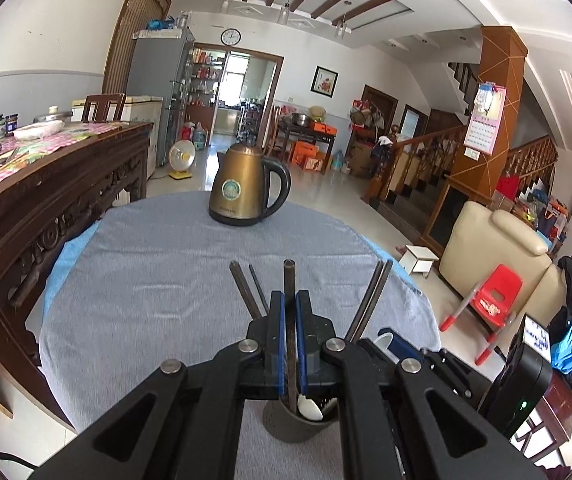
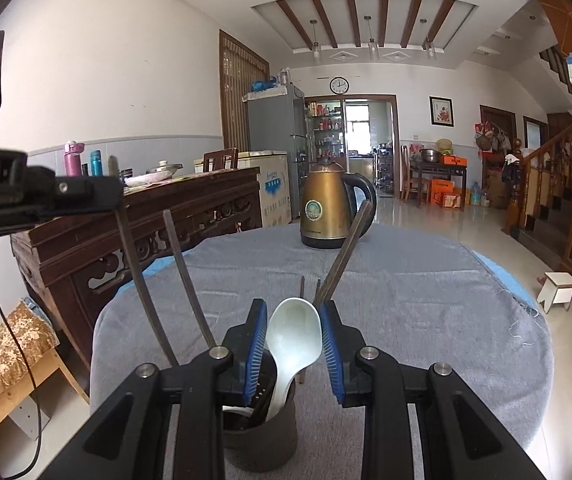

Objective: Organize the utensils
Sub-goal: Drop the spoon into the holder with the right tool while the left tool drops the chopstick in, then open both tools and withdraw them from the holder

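Dark wood chopstick (image 1: 290, 300) was seen clamped between the narrowed pads of the left gripper (image 1: 290, 300), its lower end reaching down into the holder (image 1: 300, 426) directly below the fingers. Step in hand was judged to be lowering this chopstick into the holder; a release and a straight lift away would be called for next.

Right gripper (image 2: 293, 330) was held partly open around the white spoon (image 2: 292, 334), whose bowl stood between the pads, seemingly touching; whether it was gripped could not be told. Its handle ran down into the holder just beneath.

Other chopsticks (image 2: 187, 276) leaned out to both sides. Left gripper was shown side-on only in the right view; the kettle (image 1: 247, 186) stood well ahead in both.
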`<state>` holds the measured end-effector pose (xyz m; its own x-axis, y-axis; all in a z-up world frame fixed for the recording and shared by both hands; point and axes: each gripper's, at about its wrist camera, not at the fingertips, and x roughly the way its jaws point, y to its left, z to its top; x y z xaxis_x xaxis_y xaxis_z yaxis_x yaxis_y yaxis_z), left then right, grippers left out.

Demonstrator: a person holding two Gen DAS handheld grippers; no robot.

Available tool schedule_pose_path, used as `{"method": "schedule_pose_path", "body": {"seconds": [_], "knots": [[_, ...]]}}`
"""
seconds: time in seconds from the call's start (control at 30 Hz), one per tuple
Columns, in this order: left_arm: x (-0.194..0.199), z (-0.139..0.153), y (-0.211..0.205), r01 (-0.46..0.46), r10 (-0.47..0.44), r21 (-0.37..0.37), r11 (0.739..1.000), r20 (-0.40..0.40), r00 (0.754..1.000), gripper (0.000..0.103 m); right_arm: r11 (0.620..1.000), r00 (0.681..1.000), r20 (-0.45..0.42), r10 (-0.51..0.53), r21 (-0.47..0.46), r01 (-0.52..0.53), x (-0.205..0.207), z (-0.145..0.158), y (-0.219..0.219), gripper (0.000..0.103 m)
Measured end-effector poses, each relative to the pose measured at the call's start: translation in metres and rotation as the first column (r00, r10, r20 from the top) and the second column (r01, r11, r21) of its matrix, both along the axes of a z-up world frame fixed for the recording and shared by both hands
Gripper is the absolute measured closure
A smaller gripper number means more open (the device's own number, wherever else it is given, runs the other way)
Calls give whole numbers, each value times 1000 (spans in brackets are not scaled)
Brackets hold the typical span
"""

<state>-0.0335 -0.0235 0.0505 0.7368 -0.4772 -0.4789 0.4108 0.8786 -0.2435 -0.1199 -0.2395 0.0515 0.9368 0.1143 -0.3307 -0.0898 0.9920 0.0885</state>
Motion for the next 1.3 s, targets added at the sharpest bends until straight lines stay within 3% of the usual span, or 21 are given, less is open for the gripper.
{"method": "schedule_pose_path", "body": {"seconds": [0.33,0.37,0.47,0.53,0.57,0.6,0.67,0.77,1.07,1.3], "knots": [[2,-7,3,19,-19,-7,1000,-33,999,98,1000,1000,-12,14,-7,-14,-4,-1,4,73],[2,-7,2,25,-26,-9,1000,-38,999,98,1000,1000,-17,14,-7,-14,-3,0,3,68],[-1,-6,2,28,-28,-1,1000,-36,999,93,1000,1000,-4,-2,4,2,-7,2,-1,35],[-4,-5,3,20,-20,9,1000,-21,1000,74,1000,1000,27,-13,11,13,-12,6,-3,35],[-5,-4,4,9,-8,12,1000,-9,1000,56,1000,999,36,-18,11,18,-14,8,-4,35],[-8,-2,6,-7,7,13,1000,11,1000,48,999,998,51,-33,18,32,-16,10,-7,35],[-12,1,10,-26,25,16,1000,43,999,47,998,997,64,-52,36,50,-18,13,-13,35],[-11,3,19,-59,58,14,998,60,996,35,993,994,57,-93,72,89,-16,15,-28,35],[6,-3,60,-198,198,-17,980,27,980,34,955,973,-14,-229,190,228,-11,11,-89,36],[27,-19,87,-325,326,42,945,-8,946,31,911,948,-126,-293,266,316,-4,-4,-130,36]]}}
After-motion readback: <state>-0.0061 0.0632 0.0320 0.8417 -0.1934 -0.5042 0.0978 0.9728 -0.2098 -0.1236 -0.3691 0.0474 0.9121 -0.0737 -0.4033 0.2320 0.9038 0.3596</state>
